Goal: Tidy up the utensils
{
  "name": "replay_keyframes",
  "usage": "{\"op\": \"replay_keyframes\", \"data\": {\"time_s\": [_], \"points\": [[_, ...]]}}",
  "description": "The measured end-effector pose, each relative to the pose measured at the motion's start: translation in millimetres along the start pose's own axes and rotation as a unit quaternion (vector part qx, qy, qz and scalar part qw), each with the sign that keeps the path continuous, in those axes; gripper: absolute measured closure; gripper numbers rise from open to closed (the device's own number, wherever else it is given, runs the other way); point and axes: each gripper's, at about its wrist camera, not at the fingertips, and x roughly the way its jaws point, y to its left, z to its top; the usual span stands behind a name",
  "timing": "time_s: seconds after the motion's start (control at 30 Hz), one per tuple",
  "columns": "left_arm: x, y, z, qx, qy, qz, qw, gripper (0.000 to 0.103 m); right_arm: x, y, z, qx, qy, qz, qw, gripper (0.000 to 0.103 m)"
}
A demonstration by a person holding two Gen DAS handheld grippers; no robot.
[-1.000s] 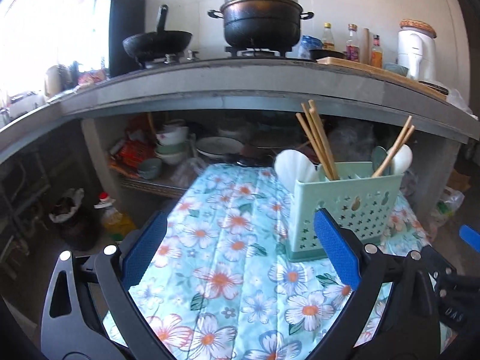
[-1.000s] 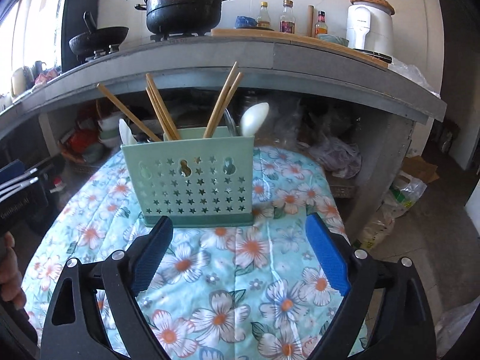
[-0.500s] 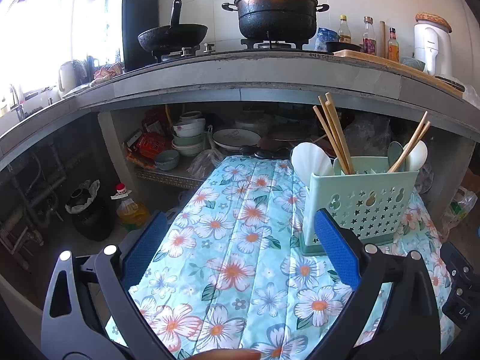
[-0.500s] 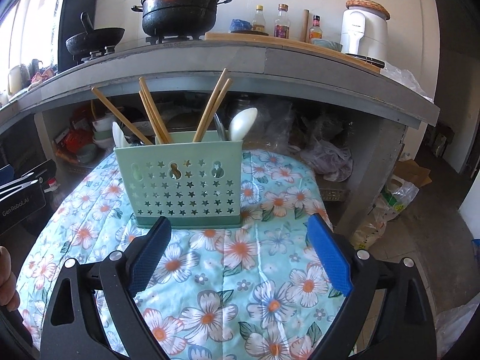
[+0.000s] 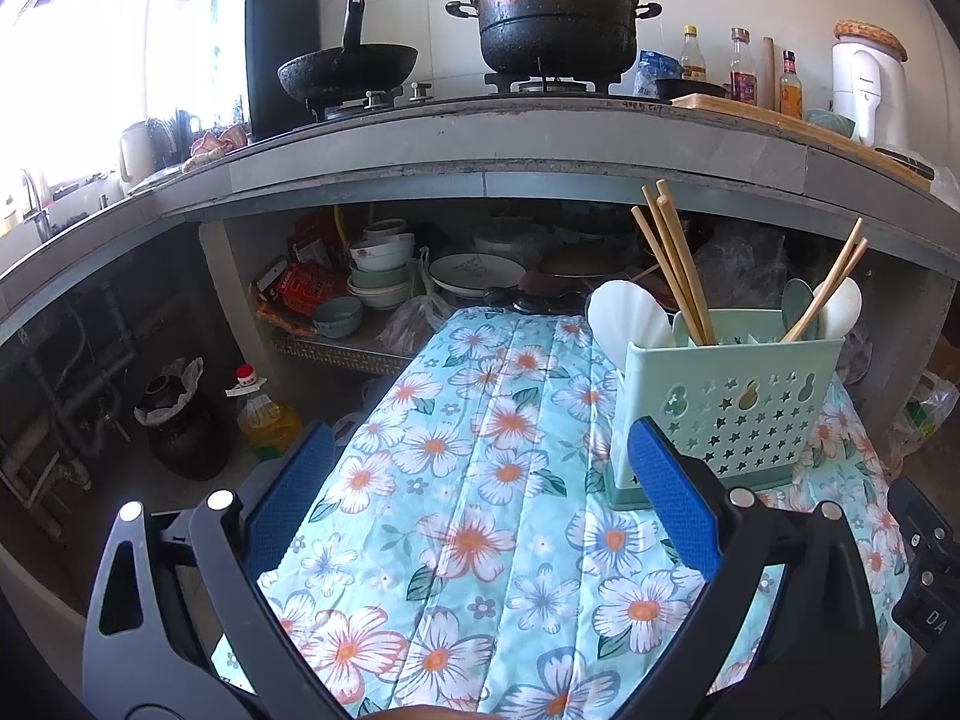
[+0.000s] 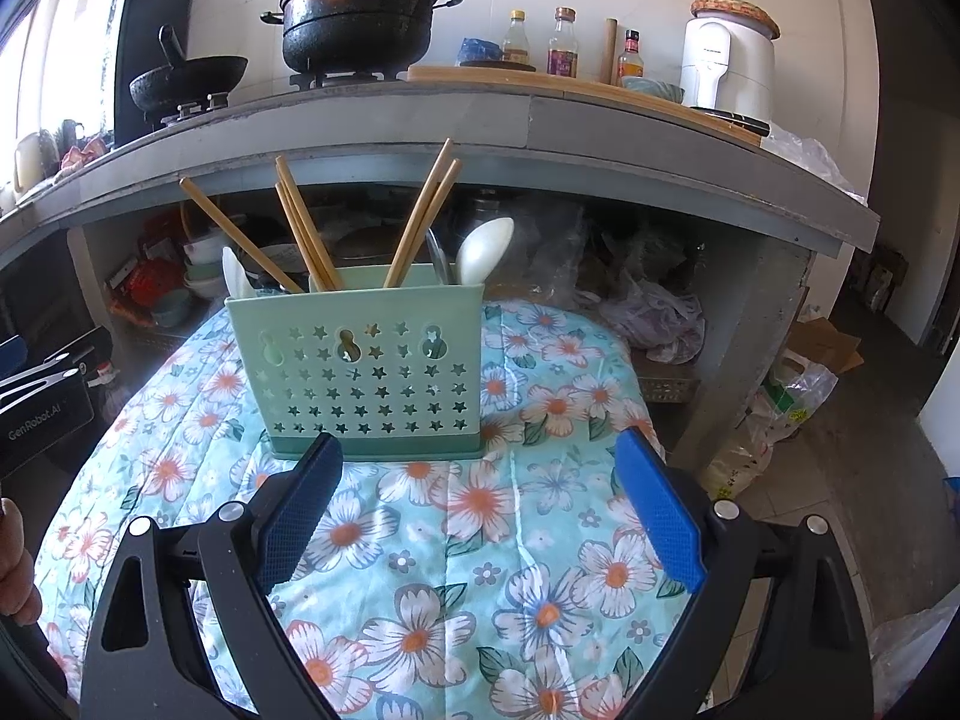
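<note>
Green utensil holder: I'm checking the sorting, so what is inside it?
The green utensil holder holds wooden chopsticks and pale spoons. Its walls hide their lower ends and the compartment dividers.

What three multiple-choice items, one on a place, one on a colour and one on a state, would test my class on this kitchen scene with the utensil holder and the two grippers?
1. Where does the pale green plastic utensil holder with star-shaped holes stand?
A. on the floral cloth
B. on the grey counter
C. on the floor

2. What colour are the pads of the right gripper?
A. red
B. blue
C. white

3. In what state is the left gripper?
A. shut on a spoon
B. shut on chopsticks
C. open and empty

Answers:
1. A, its base rests on the turquoise flower-print cloth.
2. B, both pads are blue.
3. C, its jaws stand wide apart with only cloth between; the wooden chopsticks are in the holder.
</note>
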Motion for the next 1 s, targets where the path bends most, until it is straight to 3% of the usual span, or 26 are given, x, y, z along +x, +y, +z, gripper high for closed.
{"op": "replay_keyframes", "data": {"time_s": [1.0], "points": [[1.5, 1.0, -1.8, -0.001, 0.006, 0.001, 1.0, 0.009, -2.7, -1.0, 1.3, 0.005, -0.003, -0.002, 1.0, 0.013]]}}
